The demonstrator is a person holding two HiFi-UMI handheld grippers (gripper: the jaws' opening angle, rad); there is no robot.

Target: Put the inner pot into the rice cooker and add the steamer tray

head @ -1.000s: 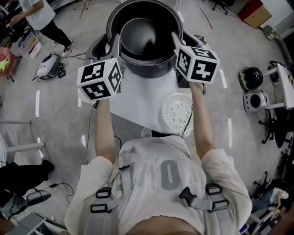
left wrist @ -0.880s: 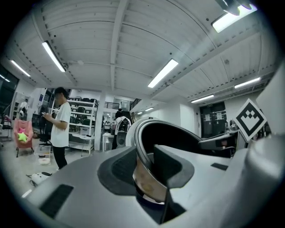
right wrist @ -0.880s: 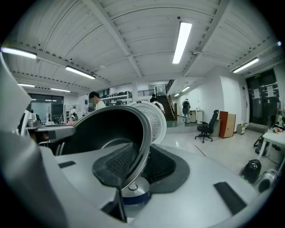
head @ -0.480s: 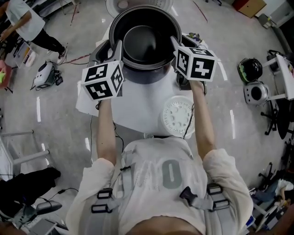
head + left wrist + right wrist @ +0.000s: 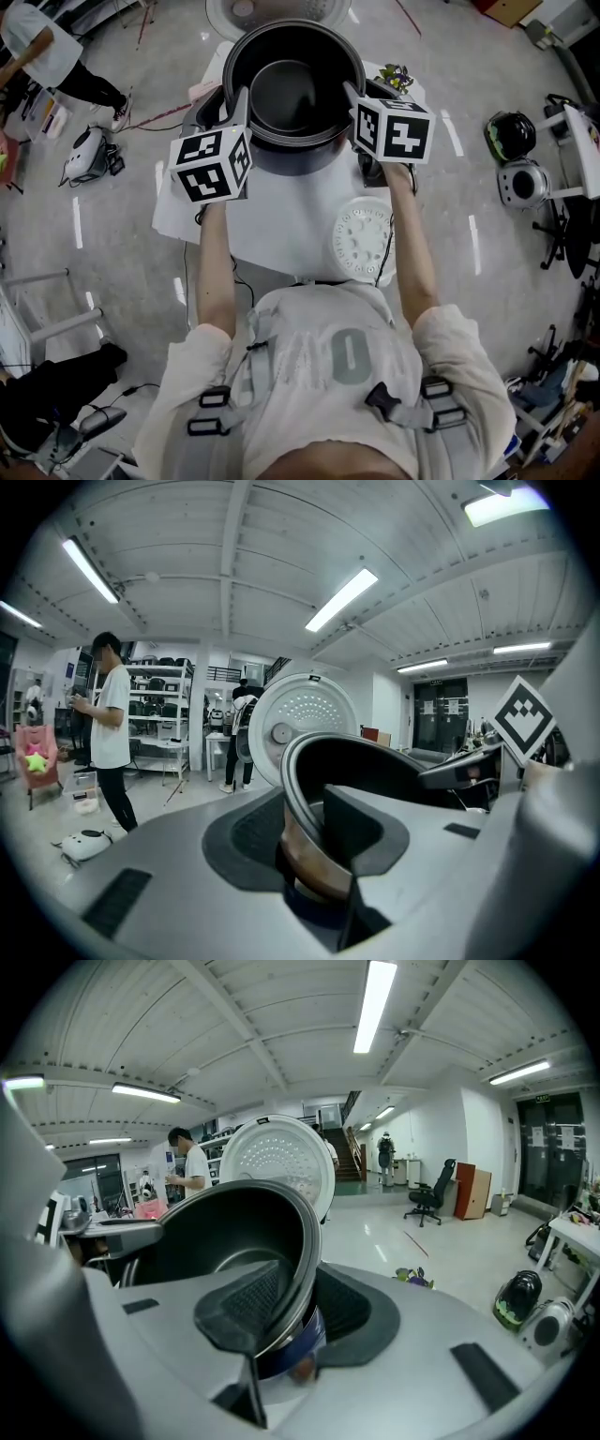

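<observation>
Two grippers share one load in the head view. My left gripper (image 5: 240, 97) is clamped on the left rim of the inner pot (image 5: 292, 94), and my right gripper (image 5: 351, 92) is clamped on the rim opposite. The pot hangs upright between them, directly over the rice cooker (image 5: 197, 112). I cannot tell whether it sits fully inside. The cooker's lid (image 5: 267, 9) stands open behind it. The white steamer tray (image 5: 366, 234) lies flat on the table (image 5: 262, 216), nearer my body, below my right forearm and apart from the cooker.

In the left gripper view, my left gripper (image 5: 314, 827) has its jaws partly closed on the inner pot (image 5: 375, 771). One pad is inside the wall and one outside, with the rim wedged between them. The round lid (image 5: 300, 728) rises behind the pot. The marker cube (image 5: 525, 719) of my other gripper shows at the right. A person (image 5: 108, 733) in a white shirt stands well off to the left.

In the right gripper view, my right gripper (image 5: 281, 1312) grips the inner pot (image 5: 234, 1232) the same way. Its jaws are partly closed, with the ribbed pad pressed against the dark inner wall. The lid (image 5: 277, 1162) stands behind, and an office chair (image 5: 427, 1199) sits far across the floor.
</observation>
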